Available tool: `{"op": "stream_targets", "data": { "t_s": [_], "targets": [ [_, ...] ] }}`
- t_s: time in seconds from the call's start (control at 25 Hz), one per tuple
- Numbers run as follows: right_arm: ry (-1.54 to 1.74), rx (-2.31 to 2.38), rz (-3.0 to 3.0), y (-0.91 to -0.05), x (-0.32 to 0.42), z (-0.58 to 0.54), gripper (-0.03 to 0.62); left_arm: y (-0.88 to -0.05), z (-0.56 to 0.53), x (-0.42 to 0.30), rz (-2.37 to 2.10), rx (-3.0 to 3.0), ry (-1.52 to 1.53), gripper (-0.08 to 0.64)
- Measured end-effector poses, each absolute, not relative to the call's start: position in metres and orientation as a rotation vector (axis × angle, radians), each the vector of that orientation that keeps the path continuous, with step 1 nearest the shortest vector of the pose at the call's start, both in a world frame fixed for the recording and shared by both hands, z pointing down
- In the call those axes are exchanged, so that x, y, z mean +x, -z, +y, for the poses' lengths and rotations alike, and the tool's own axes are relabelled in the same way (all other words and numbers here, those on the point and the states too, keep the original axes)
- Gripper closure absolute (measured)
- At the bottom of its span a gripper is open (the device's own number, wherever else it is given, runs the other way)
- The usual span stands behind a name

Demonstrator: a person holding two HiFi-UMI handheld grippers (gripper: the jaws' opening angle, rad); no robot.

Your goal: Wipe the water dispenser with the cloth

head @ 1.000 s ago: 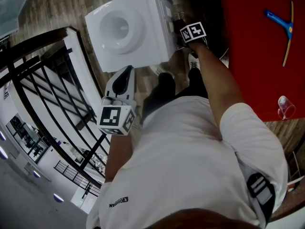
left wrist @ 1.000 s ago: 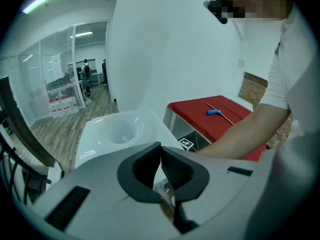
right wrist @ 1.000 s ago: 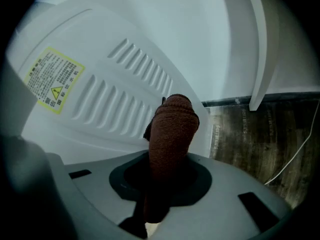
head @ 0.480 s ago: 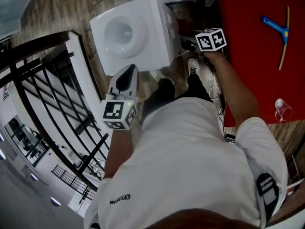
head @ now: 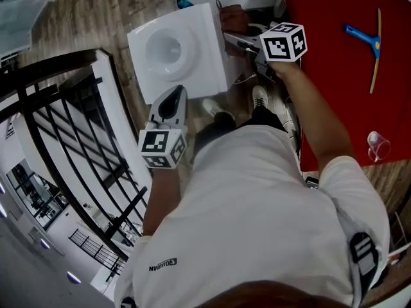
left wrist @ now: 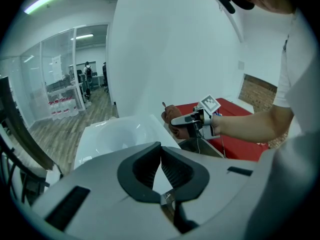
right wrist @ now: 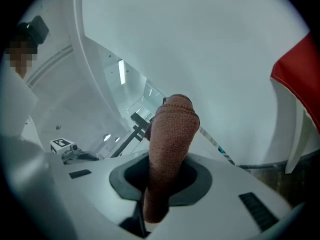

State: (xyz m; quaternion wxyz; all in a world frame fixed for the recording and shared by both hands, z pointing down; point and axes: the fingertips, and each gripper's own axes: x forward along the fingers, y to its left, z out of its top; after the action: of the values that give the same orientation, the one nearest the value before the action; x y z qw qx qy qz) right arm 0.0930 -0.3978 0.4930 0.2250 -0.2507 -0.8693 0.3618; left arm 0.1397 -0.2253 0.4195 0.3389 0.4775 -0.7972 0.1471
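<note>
Listing outward from the wearer's body, with every place referred to the water dispenser (head: 207,59).

1. Left gripper (head: 172,100): on the dispenser's near side, just short of its near edge and not touching it. The jaw tips meet and nothing sits between them. It is idle and takes no part in the wiping.

2. Water dispenser: a white box standing on the wood floor, with no bottle fitted. The round recess in its top is open to view. No streak, smear or wet patch shows on any visible face.

3. Cloth (head: 232,19): a brown knitted fold at the dispenser's far right corner, level with the top edge. It stands up out of the right gripper (head: 230,38), whose jaws are clamped on its lower end. Whether the cloth is pressed on the casing or just beside it cannot be told.

4. Red table (head: 334,76): on the dispenser's right. It carries a blue squeegee (head: 367,40) and a clear cup (head: 377,146), both well apart from the dispenser.

5. Black railing (head: 58,127): on the dispenser's left.

Progress, as a judgement: the cloth is in the grip and brought to the far right corner, so wiping looks barely begun or just in hand there. The top, its recess and the near faces appear left to do, though clean white surfaces give no proof either way.
</note>
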Motion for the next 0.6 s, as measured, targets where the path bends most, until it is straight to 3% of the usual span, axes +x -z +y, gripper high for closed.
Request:
{"op": "stream_targets", "data": {
  "t_s": [0.24, 0.6],
  "targets": [
    [-0.934, -0.709, -2.388, -0.498, 0.07, -0.396, 0.52, -0.414, -0.226, 0.134, -2.102, 1.228, -0.367, 0.56],
    [-0.861, -0.635, -2.286, -0.571, 0.056, -0.405, 0.52, -0.412, -0.222, 0.13, -2.125, 1.199, -0.352, 0.56]
  ]
}}
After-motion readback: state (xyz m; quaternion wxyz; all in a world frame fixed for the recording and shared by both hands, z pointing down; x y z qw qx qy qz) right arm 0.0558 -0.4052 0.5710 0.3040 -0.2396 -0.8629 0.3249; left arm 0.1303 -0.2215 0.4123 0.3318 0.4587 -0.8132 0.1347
